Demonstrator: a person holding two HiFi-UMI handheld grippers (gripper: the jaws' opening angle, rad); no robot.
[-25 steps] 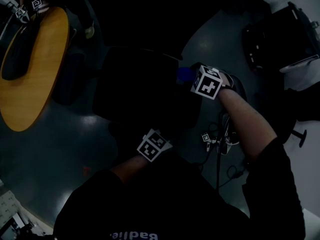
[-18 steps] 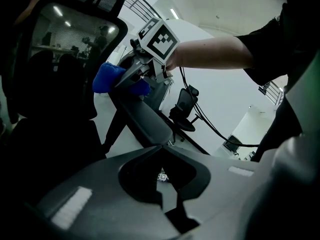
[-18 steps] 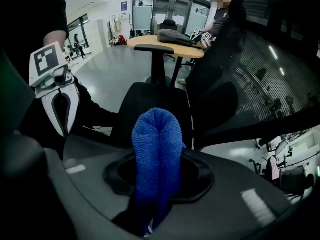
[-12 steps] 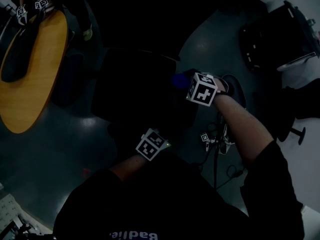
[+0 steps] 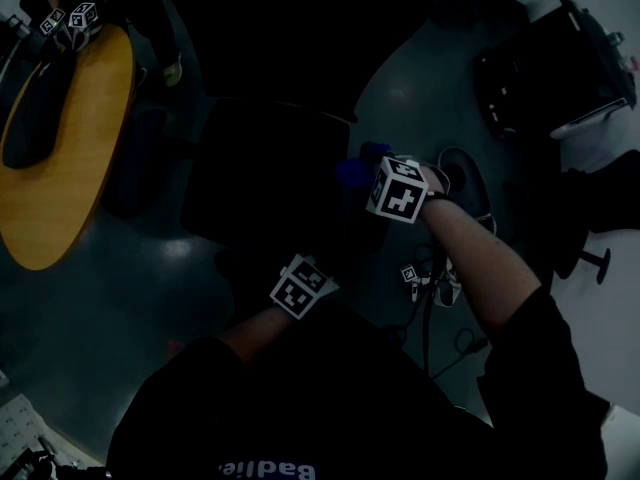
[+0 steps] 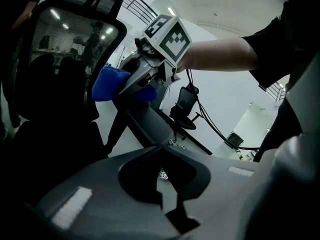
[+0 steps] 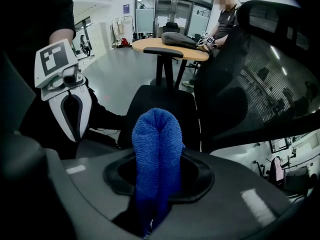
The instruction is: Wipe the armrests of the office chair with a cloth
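Note:
The black office chair (image 5: pixel 275 173) stands below me, very dark in the head view. My right gripper (image 5: pixel 358 176) is shut on a folded blue cloth (image 5: pixel 350 171) at the chair's right armrest. From the left gripper view the cloth (image 6: pixel 112 84) is pressed on the grey armrest (image 6: pixel 145 121), and the chair back (image 6: pixel 60 84) is behind it. In the right gripper view the cloth (image 7: pixel 157 154) sticks up between the jaws, over the seat (image 7: pixel 160 104). My left gripper (image 5: pixel 290 276) hangs near the seat's front edge, shut with nothing in it (image 6: pixel 167 204).
A round wooden table (image 5: pixel 60 168) with a dark bag (image 5: pixel 30 108) stands at the left, where another person (image 7: pixel 225 14) holds grippers. Cables (image 5: pixel 430 288) and a shoe (image 5: pixel 465 183) lie on the floor at the right. More chairs (image 5: pixel 550 68) stand at the far right.
My right gripper has slid the blue cloth along the armrest, toward me and slightly left. The left gripper has stayed almost still.

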